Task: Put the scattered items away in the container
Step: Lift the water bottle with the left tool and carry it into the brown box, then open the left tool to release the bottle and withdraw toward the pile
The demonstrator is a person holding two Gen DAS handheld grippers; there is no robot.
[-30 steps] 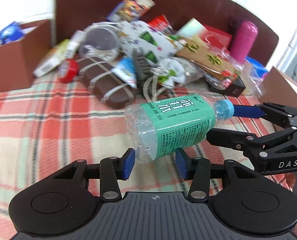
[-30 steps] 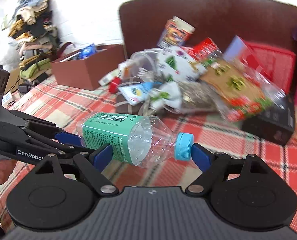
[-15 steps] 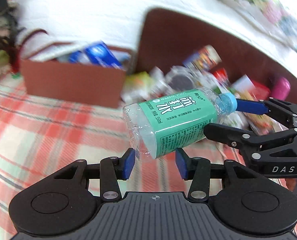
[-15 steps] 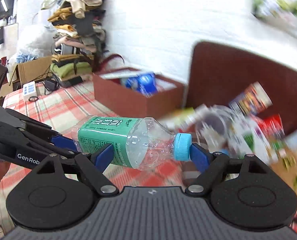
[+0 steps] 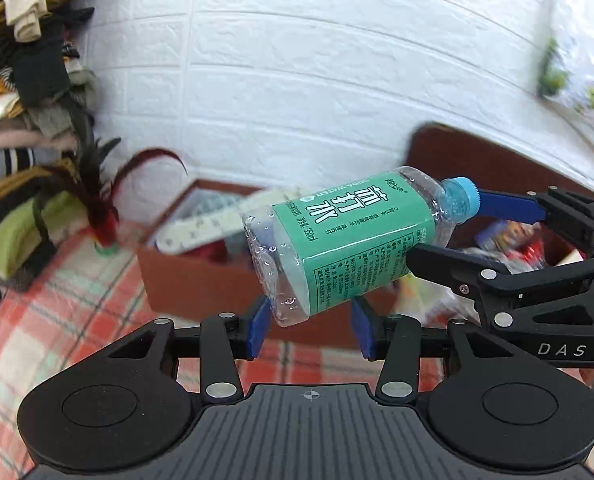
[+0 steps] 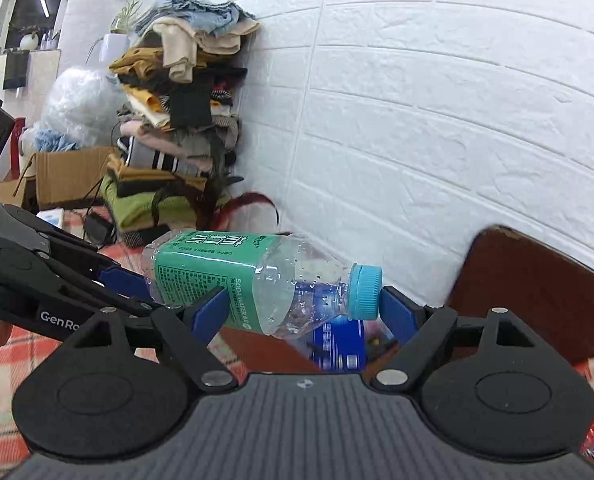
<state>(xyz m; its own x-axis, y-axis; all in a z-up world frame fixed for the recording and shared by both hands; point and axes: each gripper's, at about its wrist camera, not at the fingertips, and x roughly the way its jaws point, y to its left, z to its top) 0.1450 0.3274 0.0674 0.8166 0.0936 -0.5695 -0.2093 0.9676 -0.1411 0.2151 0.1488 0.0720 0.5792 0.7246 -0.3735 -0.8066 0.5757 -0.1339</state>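
I have the soda water bottle (image 5: 349, 248) held in the air by both grippers, tilted with its blue cap (image 6: 364, 292) higher. The left gripper (image 5: 311, 328) has its fingers set narrow on the bottle's base end, and the right gripper (image 6: 303, 312) spans it lengthwise, one finger on the label and one on the cap. The brown box (image 5: 201, 280) sits just behind it on the plaid cloth (image 5: 57, 312).

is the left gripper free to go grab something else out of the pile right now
Probably not. The left gripper is clamped across the base of the bottle, which the right gripper holds lengthwise, cap to body. It would need to drop the bottle in the brown box first.
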